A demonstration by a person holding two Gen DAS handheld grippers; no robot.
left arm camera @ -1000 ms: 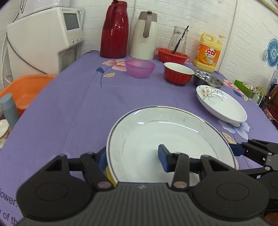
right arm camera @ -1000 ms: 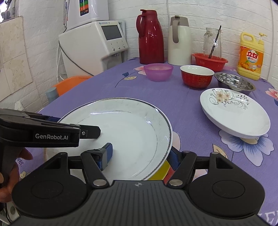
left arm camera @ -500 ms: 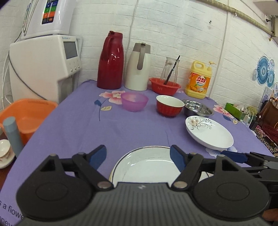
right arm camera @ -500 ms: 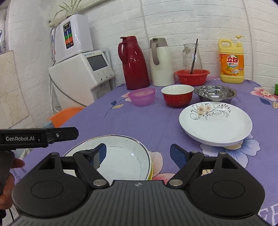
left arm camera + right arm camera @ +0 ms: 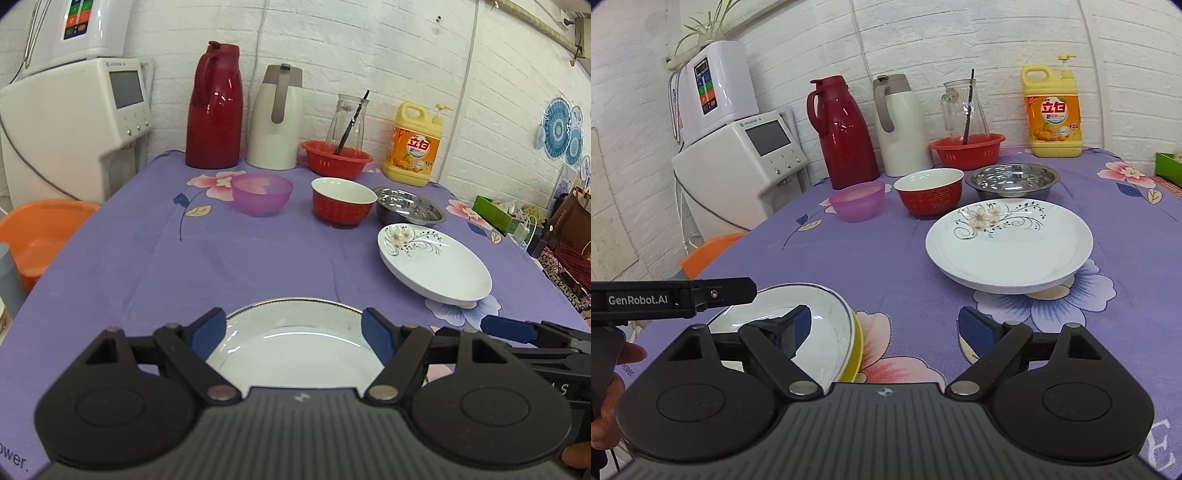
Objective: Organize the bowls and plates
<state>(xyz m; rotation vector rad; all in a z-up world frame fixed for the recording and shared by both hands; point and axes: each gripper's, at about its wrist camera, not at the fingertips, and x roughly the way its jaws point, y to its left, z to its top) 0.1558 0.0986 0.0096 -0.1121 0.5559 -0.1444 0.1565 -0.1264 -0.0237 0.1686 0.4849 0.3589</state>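
Both hand-held grippers wide apart, released since a second ago | left (image 5: 294,329) | right (image 5: 882,326) | rimmed plate (image 5: 295,354) lies free

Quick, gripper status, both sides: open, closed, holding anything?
Left gripper: open, empty, above the rimmed white plate.
Right gripper: open, empty, beside that plate; floral plate lies ahead.

The table (image 5: 110,266) is viewed forward and slightly downward from close behind each gripper's fingers, and the floral plate (image 5: 434,264) (image 5: 1008,245) ahead is shared by both views.
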